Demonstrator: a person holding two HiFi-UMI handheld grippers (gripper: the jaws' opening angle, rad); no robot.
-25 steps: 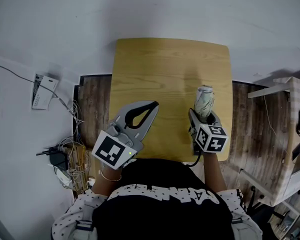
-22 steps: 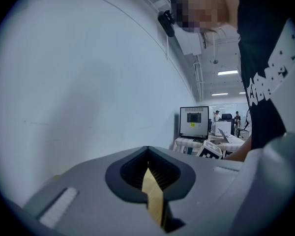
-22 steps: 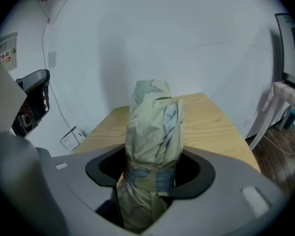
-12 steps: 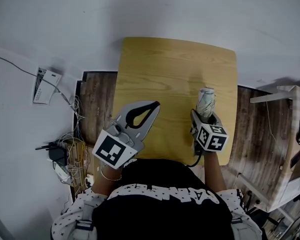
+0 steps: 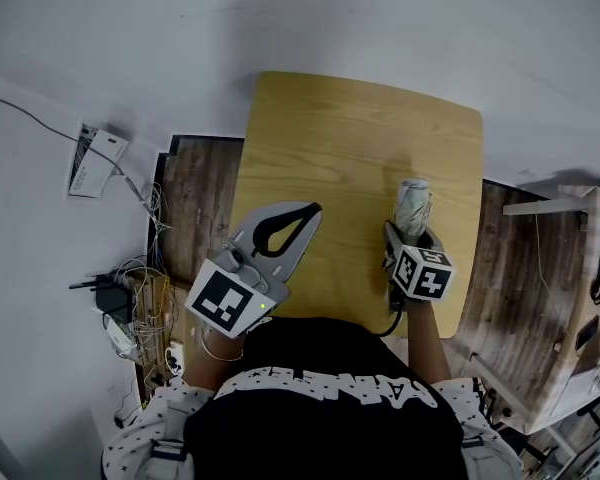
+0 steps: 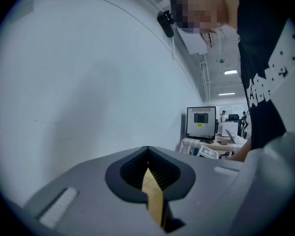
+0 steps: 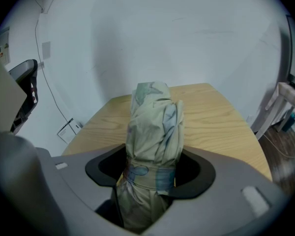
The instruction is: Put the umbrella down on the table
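Note:
A folded pale green umbrella (image 7: 154, 132) with a strap round it stands out from my right gripper (image 7: 150, 181), whose jaws are shut on it. In the head view the umbrella (image 5: 412, 206) points away from me above the right half of the wooden table (image 5: 340, 148), held by the right gripper (image 5: 408, 240) over the table's near right part. My left gripper (image 5: 302, 218) hovers over the table's near left corner, jaws shut with nothing between them. In the left gripper view the left gripper (image 6: 152, 191) points at a white wall.
A white wall lies beyond the table's far edge. Cables and a power adapter (image 5: 115, 318) lie on the floor at the left, beside a white socket box (image 5: 95, 160). A pale wooden frame (image 5: 570, 268) stands at the right. In the left gripper view a monitor (image 6: 201, 123) stands on a distant desk.
The table has shifted right and down in the head view as the head turned. Both grippers hold almost the same places, the umbrella still gripped.

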